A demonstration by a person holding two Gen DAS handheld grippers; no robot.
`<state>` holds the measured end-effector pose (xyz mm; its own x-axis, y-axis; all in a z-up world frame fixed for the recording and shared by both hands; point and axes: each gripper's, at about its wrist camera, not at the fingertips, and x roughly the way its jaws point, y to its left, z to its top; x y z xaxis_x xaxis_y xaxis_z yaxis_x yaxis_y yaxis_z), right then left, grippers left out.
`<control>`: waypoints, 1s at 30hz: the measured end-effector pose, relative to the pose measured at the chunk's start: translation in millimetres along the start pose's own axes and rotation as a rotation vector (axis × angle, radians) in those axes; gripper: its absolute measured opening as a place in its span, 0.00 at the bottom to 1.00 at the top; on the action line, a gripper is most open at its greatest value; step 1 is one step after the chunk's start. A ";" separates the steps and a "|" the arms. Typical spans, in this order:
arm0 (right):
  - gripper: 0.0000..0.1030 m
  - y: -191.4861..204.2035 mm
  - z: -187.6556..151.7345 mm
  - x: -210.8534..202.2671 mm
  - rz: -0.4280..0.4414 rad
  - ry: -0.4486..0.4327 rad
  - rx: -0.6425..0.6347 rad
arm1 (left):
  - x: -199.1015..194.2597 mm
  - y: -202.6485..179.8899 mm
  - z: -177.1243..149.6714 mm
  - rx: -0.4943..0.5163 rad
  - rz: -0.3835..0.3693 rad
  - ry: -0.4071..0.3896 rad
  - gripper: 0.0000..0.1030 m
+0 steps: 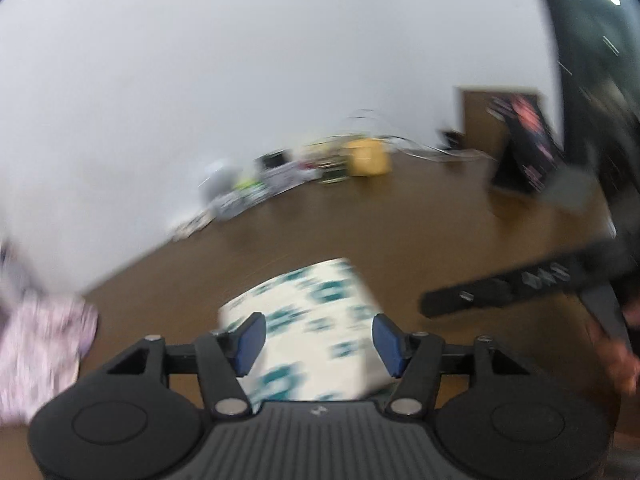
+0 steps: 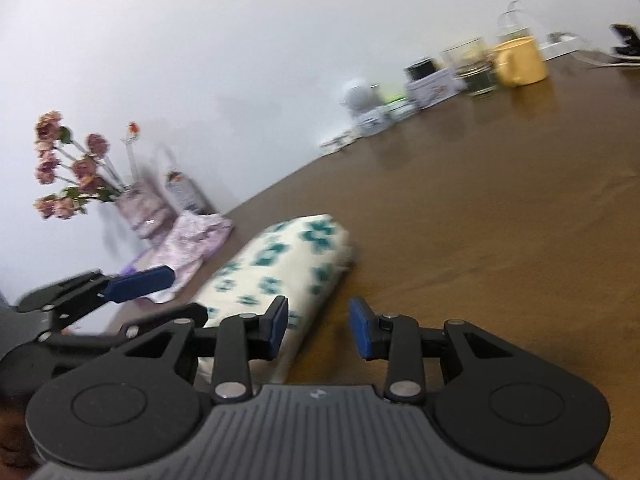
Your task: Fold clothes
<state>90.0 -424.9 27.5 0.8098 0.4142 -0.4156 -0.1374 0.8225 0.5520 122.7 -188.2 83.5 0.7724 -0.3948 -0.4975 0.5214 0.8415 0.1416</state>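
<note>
Your left claw [image 1: 318,338] is spread wide over the folded cream cloth with teal print [image 1: 316,320], apparently not touching it through the blur. Your right claw [image 2: 318,328] gapes at its right edge, bare brown wooden counter [image 2: 500,220] beyond.

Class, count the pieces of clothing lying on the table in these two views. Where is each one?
2. The folded teal-patterned cloth lies in front of both grippers; the crumpled lilac garment lies left of it, by the flower vase. Others may lie out of view.
</note>
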 end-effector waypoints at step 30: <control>0.36 71.4 -27.1 1.2 0.060 0.055 -0.295 | -22.2 105.6 -78.8 -0.294 -0.322 0.083 0.60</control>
<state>65.7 -355.2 46.8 0.7643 0.4793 -0.4314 -0.3501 0.8702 0.3466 132.1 -61.5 42.0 0.5494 -0.6330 -0.5454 0.5959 0.7544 -0.2753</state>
